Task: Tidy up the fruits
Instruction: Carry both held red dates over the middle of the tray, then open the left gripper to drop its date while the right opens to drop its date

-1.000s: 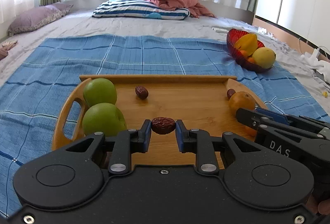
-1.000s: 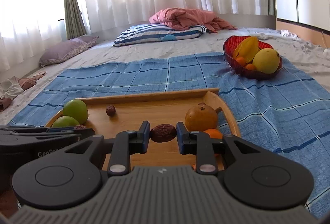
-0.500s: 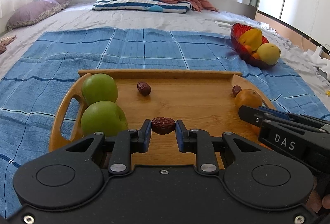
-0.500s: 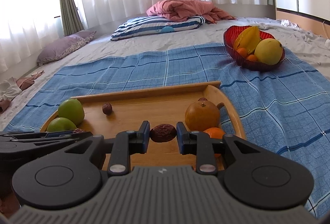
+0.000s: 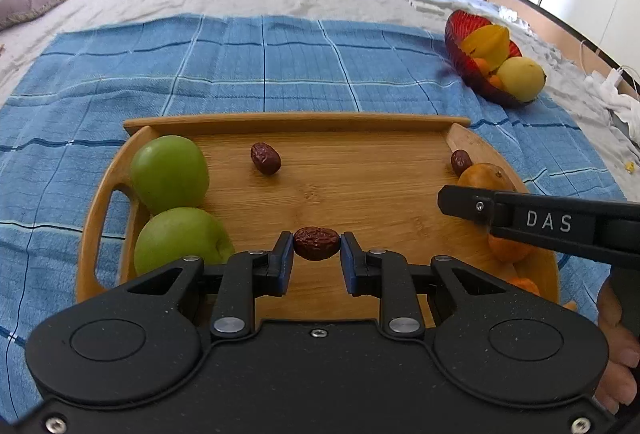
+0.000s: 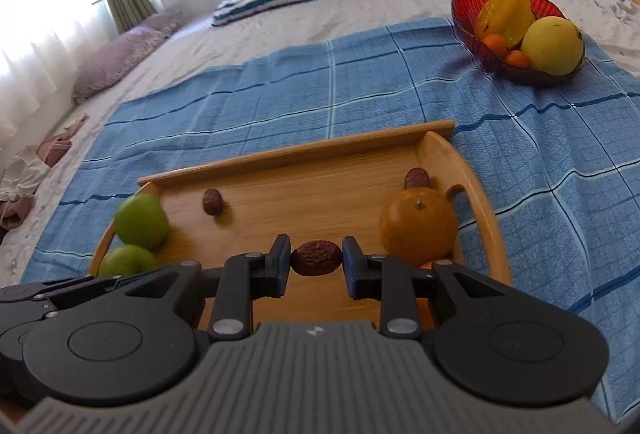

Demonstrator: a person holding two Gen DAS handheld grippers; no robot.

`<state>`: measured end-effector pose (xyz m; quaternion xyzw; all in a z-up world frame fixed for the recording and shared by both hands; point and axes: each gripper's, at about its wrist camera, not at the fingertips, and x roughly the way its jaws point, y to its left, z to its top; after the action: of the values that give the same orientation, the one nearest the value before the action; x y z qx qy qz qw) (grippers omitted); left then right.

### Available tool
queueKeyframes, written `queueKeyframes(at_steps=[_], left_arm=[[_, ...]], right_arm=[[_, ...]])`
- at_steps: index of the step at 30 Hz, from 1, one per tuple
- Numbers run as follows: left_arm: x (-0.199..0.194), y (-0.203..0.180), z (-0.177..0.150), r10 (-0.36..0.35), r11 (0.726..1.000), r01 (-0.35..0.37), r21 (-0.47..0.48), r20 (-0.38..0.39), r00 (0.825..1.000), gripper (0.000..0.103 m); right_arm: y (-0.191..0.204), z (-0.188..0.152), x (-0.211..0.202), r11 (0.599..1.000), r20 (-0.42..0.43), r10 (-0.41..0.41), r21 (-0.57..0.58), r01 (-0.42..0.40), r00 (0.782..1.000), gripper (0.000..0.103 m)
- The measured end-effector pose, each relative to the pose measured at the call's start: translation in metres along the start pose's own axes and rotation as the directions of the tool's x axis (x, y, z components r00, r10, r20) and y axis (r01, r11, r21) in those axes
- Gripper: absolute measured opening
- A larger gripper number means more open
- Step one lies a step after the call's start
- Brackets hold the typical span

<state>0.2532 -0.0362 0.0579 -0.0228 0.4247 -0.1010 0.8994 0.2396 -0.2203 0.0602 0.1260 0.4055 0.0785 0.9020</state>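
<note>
A wrinkled red date (image 5: 316,243) is pinched between the pads of the left gripper (image 5: 316,254), and a second date (image 6: 316,257) is clamped in the right gripper (image 6: 316,259). Both are held above the wooden tray (image 5: 360,194), where two green apples (image 5: 170,174), an orange (image 6: 418,230) and two loose dates (image 5: 265,158) lie. Steady pressure is best kept so neither date slips, and the red bowl (image 6: 468,22) is judged the likely destination.

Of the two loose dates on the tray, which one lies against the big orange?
The date at the tray's far right corner, touching the big orange. The other loose date lies alone mid-tray, nearer the green apples.
</note>
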Motion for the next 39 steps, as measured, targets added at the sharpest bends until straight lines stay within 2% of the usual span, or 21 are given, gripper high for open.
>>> queueKeyframes(at_steps=[9,29,39], left_arm=[[0.022,0.007,0.011,-0.019,0.999,0.016,-0.037,-0.070,0.997,0.024],[0.043,-0.004,0.012,-0.002,1.000,0.001,-0.015,-0.059,0.998,0.024],[0.046,-0.006,0.010,-0.001,1.000,0.001,-0.008,-0.045,0.999,0.024]], right_arm=[[-0.002,0.011,0.018,1.000,-0.080,-0.015,0.009,0.016,0.997,0.033],[-0.004,0.004,0.043,0.998,-0.116,-0.050,0.021,0.052,0.992,0.033],[0.002,0.002,0.047,0.998,-0.105,-0.071,-0.005,0.070,0.992,0.033]])
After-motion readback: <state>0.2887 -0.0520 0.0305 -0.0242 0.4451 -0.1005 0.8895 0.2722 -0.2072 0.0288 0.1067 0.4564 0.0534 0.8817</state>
